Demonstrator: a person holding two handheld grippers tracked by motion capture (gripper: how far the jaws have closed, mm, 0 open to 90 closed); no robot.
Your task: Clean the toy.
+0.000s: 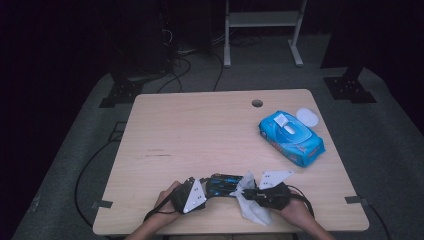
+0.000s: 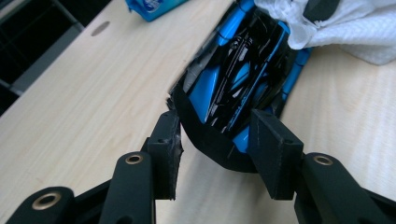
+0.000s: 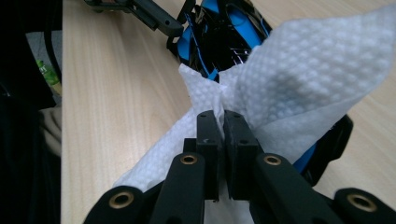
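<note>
Toy car wiped at the table's near edge
Right gripper [image 3: 223, 122] pinches the white wipe [image 3: 299, 79] against the blue-black toy car [image 2: 243, 74]; left gripper [image 2: 215, 140] straddles the car's end, jaws parted, seemingly not pressing.

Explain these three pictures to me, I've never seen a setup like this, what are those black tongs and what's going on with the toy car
There is no robot here: a person sits at a wooden table and works with a black two-jaw tool in each hand. The wide picture comes from a camera above the table. The other two come from small cameras riding on each tool, looking along its jaws.

The left hand-held gripper has one end of a blue and black toy car between its jaws; whether the pads press on the car is hard to tell. The right hand-held gripper is shut on a white wet wipe, which lies against the car, so this looks like wiping it clean.

Farther back on the table lies a blue pack of wipes with a small white round lid beside it.
</note>
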